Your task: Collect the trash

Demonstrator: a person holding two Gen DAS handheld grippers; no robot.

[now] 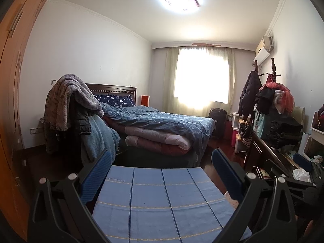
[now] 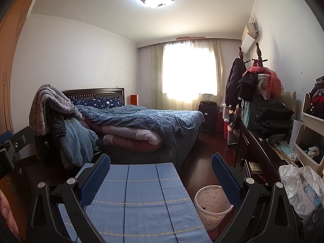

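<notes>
A pink-speckled waste bin stands on the dark floor to the right of a blue checked cloth surface; a sliver of it shows in the left wrist view. A crumpled white plastic bag lies on the dark dresser at the right, also seen in the left wrist view. My left gripper is open and empty above the blue cloth. My right gripper is open and empty, over the cloth's right edge and the bin. The left gripper shows at the far left of the right wrist view.
A bed with blue bedding and folded quilts lies ahead. A chair draped with clothes stands at the left. A cluttered dresser, coat racks and white shelves line the right wall. A suitcase stands under the window.
</notes>
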